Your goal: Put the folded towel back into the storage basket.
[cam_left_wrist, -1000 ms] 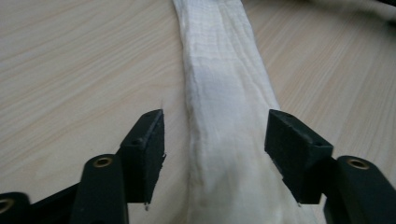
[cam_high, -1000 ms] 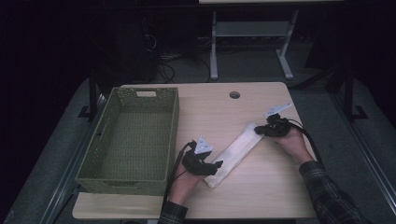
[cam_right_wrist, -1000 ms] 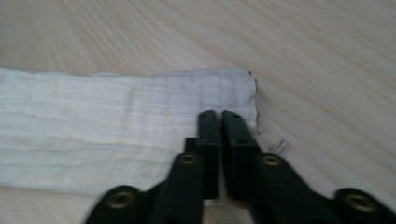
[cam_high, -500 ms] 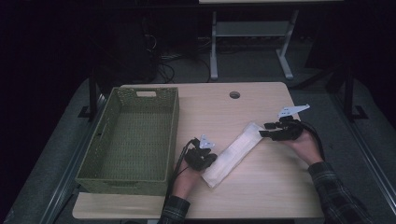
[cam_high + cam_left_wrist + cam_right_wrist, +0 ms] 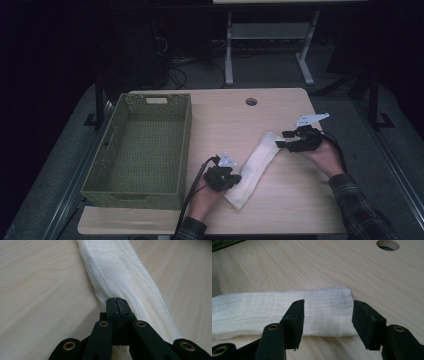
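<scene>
On the pale wooden counter [image 5: 280, 200] lies a long folded white cloth [image 5: 252, 167] — left gripper [image 5: 116, 300] jaws pinch its near end, right gripper [image 5: 327, 315] jaws gape wide at its far end.

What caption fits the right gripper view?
Open right gripper poised at the end of the folded white cloth on the wooden table.

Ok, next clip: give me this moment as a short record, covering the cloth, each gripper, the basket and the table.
cloth: folded white cloth, long strip lying flat and diagonal on the table
left gripper: jaws closed at the cloth's near end
right gripper: jaws open, straddling the cloth's far end
basket: green woven basket, empty, left of the cloth
table: light wood table with a round cable hole
</scene>
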Tool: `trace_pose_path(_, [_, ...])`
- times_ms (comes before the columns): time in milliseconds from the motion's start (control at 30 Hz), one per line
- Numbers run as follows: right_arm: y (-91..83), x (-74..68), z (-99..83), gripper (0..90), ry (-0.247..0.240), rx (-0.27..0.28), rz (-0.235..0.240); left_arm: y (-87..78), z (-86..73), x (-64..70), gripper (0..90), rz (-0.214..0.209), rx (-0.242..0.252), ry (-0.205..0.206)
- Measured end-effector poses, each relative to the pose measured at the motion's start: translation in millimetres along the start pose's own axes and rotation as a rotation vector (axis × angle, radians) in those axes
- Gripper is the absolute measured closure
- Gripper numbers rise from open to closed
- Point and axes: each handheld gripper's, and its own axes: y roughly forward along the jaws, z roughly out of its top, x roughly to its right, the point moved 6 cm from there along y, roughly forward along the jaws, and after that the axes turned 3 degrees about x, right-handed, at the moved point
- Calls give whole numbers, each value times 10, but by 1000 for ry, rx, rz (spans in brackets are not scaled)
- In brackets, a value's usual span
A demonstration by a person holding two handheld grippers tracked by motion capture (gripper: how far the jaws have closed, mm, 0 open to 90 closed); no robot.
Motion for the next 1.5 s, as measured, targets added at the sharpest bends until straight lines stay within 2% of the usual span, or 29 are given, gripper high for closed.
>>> trace_pose_path(133, [3,-2,-2,419,1,-3,-1,85,29,140,888,-57,11,11])
trace_pose_path(233, [6,-5,1,409,-6,-4,-5,153,56,230,889,-81,29,14])
trace_pose_path(367, [11,-7,-4,393,-10,-11,-7,227,95,336,888,-106,29,40])
trace_pose_path(467, [21,-17,-8,386,6,-17,-5,284,121,425,888,-123,25,60])
trace_pose_path(533, [27,-15,-12,383,0,-19,-5,326,140,495,886,-139,18,81])
trace_pose_path(567, [28,-16,-12,381,-1,-20,-6,357,155,548,883,-147,28,75])
trace_pose_path(633, [32,-18,-9,378,-4,-17,-10,414,180,627,870,-164,27,99])
trace_pose_path(667, [32,-7,-14,377,-18,-22,-15,436,191,653,861,-168,32,104])
trace_pose_path(733, [35,-7,-17,377,-15,-22,-12,482,215,722,857,-184,36,109])
trace_pose_path(833, [35,-9,-17,376,-12,-22,-7,502,238,762,834,-190,26,133])
trace_pose_path(900, [36,-9,-19,371,-12,-24,-7,486,246,753,782,-196,28,132])
trace_pose_path(967, [37,-8,-24,368,-9,-28,-5,452,264,718,695,-181,28,167])
trace_pose_path(1033, [37,-8,-22,367,-9,-26,-3,420,293,696,618,-182,28,181])
trace_pose_path(1067, [34,-4,-20,367,-15,-25,-6,404,309,674,583,-183,11,211])
trace_pose_path(1100, [32,0,-18,368,-16,-23,-8,403,324,676,547,-183,17,213])
trace_pose_path(1133, [29,-3,-17,368,-9,-24,-8,399,344,670,521,-184,18,231])
trace_pose_path(1167, [25,-1,-18,367,-3,-24,-8,399,373,667,496,-187,21,251])
trace_pose_path(1200, [21,2,-19,368,4,-25,-9,398,387,676,478,-193,22,251])
trace_pose_path(1267, [18,3,-20,368,4,-26,-10,394,433,670,434,-196,20,285])
trace_pose_path(1333, [20,7,-21,367,4,-27,-7,405,477,673,398,-214,22,299])
trace_pose_path(1500, [27,10,-28,367,-2,-29,-7,502,561,683,304,-244,1,353])
